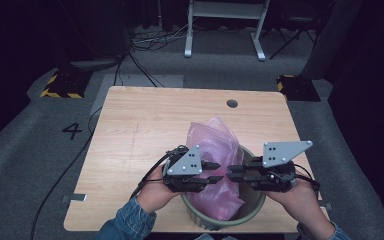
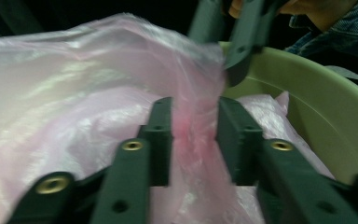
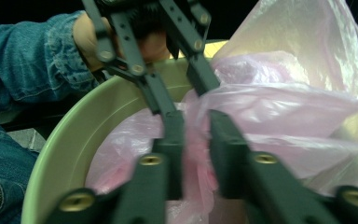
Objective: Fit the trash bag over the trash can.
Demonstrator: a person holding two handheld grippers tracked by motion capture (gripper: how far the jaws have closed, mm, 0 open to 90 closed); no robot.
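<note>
We see 2 hand-held grippers meeting nose to nose over a round green bin near the table's front edge. The left gripper has its jaws a little apart, with a gathered fold of pink plastic bag standing between them; the jaws are close to the film on both sides, but we cannot tell whether they pinch it. The right gripper points toward the left one, and its jaws sit nearer together around another bunched fold of the same bag; the plastic fills the narrow gap and looks pinched there. Each gripper carries a grey 3-cornered plate on top and is held in a hand with a denim sleeve.

In the left gripper view, the right gripper's jaw tips touch the bag's edge just beyond the left jaws. In the right gripper view, the left gripper comes down from the top, and its tips reach the bag right at the right jaws.

The bag sits inside the green bin, with its upper part puffed up above the rim and leaning toward the far side. The bin stands on a light wooden table. A number 4 is marked on the grey floor to the left.
</note>
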